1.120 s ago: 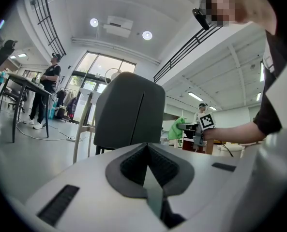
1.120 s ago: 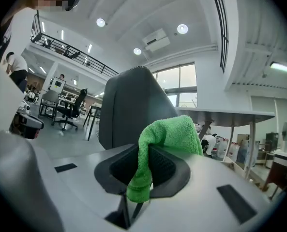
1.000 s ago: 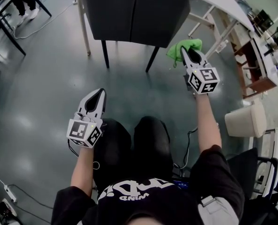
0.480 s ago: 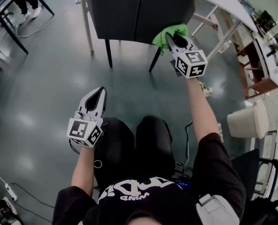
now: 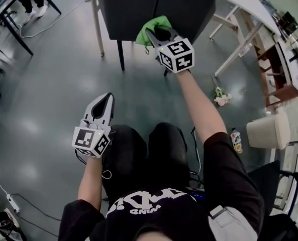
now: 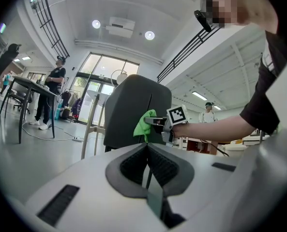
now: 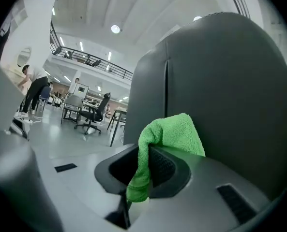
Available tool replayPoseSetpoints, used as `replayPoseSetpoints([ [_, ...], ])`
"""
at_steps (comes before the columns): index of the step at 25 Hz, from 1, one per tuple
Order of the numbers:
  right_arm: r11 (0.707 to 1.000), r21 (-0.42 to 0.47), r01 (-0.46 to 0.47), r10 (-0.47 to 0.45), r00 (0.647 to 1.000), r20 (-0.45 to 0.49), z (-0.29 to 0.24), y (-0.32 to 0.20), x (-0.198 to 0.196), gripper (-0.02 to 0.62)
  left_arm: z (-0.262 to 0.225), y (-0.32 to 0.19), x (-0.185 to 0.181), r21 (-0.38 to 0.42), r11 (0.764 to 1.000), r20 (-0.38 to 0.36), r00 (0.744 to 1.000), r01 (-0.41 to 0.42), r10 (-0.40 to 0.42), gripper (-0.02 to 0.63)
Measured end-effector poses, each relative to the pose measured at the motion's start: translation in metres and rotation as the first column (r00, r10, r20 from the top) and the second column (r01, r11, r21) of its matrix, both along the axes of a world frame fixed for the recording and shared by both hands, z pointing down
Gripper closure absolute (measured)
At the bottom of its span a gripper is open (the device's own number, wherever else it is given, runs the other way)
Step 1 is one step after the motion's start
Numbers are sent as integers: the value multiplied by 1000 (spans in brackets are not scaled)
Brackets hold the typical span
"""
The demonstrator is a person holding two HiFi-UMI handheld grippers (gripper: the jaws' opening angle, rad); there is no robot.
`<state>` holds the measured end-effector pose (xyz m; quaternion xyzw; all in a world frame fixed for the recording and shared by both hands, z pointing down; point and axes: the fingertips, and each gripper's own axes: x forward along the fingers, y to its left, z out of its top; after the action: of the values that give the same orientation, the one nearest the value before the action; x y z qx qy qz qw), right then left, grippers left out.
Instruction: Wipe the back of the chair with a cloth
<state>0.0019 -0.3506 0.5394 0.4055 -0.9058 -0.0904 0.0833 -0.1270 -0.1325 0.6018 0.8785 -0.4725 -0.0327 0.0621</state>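
A dark grey chair stands ahead with its back facing me. My right gripper is shut on a green cloth and holds it against the lower middle of the chair back. The green cloth bulges out between the jaws, and from the left gripper view the green cloth shows against the chair. My left gripper hangs low above my left knee, shut with nothing in it, well short of the chair.
A white table with slanted legs stands to the chair's right. A cream bin, a bottle and a small bunch of flowers lie on the floor at right. Desks stand at far left.
My right gripper has carried the green cloth left and up, from beside the chair's right leg onto the middle of the chair back. The left gripper has stayed put.
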Motion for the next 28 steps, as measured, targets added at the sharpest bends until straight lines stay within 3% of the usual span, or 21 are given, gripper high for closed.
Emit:
replayPoseSetpoints([
  [18,987,-19,162,-161,986,43,-6,-4,-120,548,6,-6,-21,-24,999,-7,999,34,-34,606],
  [22,989,-21,149,-148,988,36,1,4,-106,548,7,-6,-18,-24,999,-5,1000,23,-23,606],
  [28,997,-31,67,-66,997,46,13,12,-49,548,9,-8,-8,-25,1000,-8,1000,-1,1,606],
])
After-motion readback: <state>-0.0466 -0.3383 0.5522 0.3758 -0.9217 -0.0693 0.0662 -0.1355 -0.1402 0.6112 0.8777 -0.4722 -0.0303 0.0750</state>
